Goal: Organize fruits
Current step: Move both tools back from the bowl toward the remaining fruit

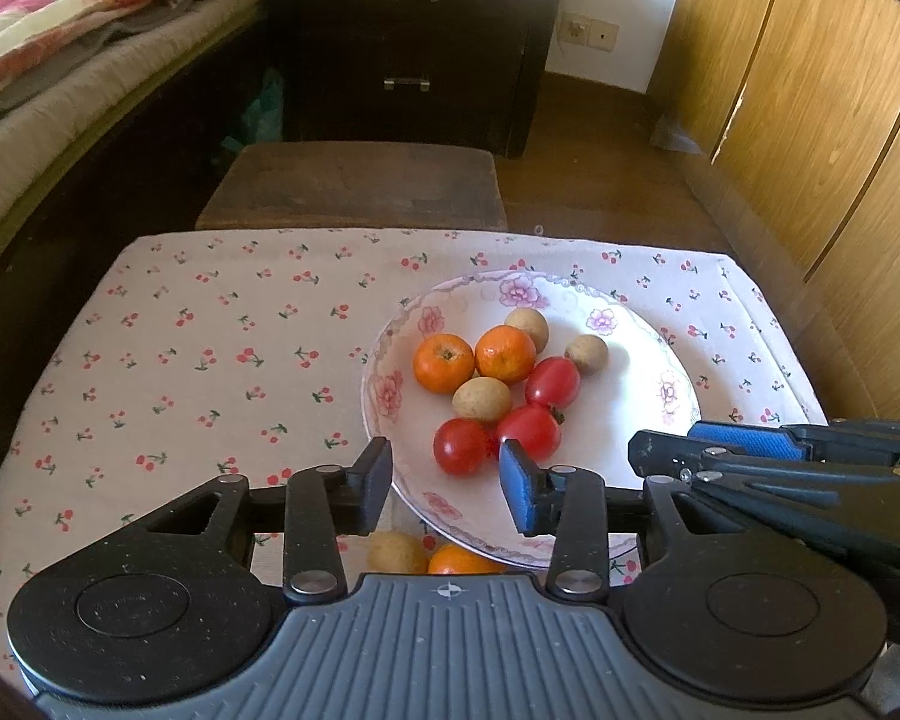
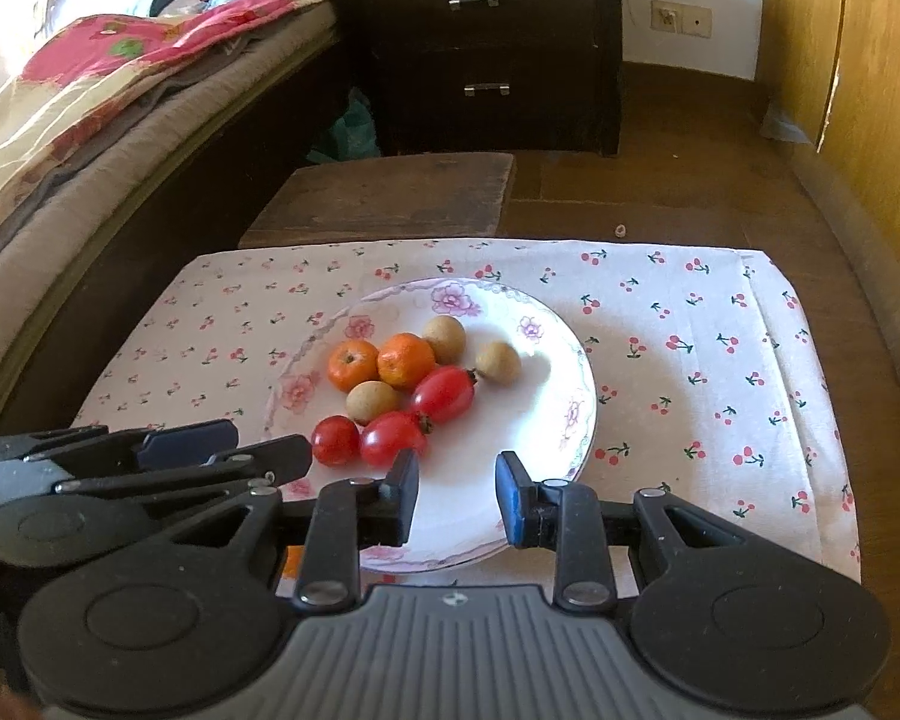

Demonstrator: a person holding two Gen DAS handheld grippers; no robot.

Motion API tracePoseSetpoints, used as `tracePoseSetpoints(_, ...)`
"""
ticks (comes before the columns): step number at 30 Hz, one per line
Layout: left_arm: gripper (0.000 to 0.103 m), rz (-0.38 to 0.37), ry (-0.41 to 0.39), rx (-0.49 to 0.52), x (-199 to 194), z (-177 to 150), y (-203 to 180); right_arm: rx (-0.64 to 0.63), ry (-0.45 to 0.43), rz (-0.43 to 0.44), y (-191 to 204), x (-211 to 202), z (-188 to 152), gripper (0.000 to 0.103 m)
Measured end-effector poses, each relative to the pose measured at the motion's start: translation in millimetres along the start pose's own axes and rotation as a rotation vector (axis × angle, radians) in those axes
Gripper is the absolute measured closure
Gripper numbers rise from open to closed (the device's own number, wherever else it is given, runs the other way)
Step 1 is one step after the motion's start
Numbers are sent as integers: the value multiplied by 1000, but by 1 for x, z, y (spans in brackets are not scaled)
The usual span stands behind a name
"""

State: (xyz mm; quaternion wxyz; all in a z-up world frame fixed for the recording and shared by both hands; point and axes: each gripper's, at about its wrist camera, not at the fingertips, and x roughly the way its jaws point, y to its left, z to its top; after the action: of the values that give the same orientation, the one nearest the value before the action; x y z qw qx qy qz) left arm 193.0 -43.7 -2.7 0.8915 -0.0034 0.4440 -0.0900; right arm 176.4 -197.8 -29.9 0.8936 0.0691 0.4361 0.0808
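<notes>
So the fruit's all bunched on the flowery white plate [image 1: 630, 324], just ahead of the left gripper [image 1: 447, 483]: two oranges [image 1: 444, 363], three red tomatoes [image 1: 462, 446], three tan longans [image 1: 482, 399]. One longan [image 1: 586, 353] sits slightly apart.

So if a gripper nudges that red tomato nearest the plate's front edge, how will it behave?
The nearest tomato looks round and glossy, so it probably rolls and may slip. It touches another tomato, likely jostling it. The plate dips inward, probably containing it.
</notes>
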Motion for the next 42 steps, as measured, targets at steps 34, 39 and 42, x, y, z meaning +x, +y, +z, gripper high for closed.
tracePoseSetpoints(34,43,-113,3,-128,-30,-7,73,148,77,104,53,40,-48,69)
tracePoseSetpoints(39,42,-124,5,-138,-30,-6,79,166,69,68,58,46,-46,64)
tracePoseSetpoints(42,41,-125,12,-137,-29,-8,82,179,48,73,59,47,-45,62)
